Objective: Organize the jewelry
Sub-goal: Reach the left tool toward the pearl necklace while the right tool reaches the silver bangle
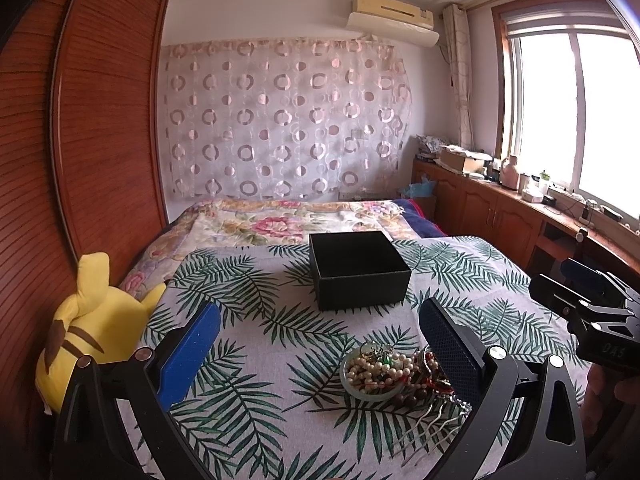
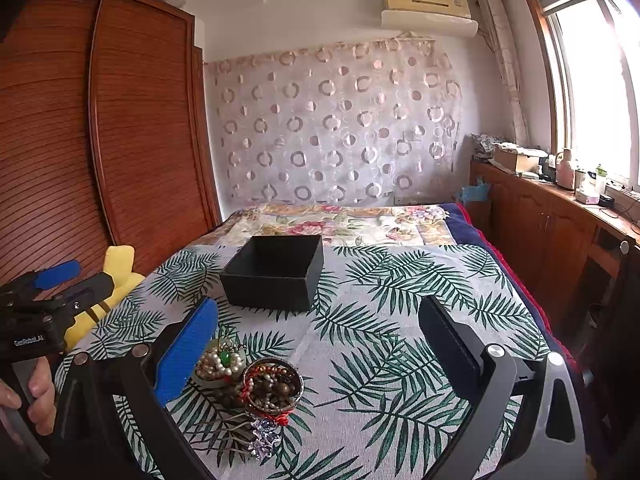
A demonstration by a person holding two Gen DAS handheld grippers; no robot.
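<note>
Jewelry heaped at 6 o'clock of box (image 1: 359,270).
Left gripper (image 1: 320,344) and right gripper (image 2: 318,342) agape, holding nothing, above beads (image 2: 256,380).

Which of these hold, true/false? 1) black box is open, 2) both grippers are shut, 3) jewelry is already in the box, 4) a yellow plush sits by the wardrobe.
1) True: the black box has no lid on.
2) False: the left gripper and right gripper are both open, holding nothing.
3) False: the jewelry lies in small bowls on the leaf-print cloth, nearer than the box.
4) True: the yellow plush lies beside the wardrobe.
</note>
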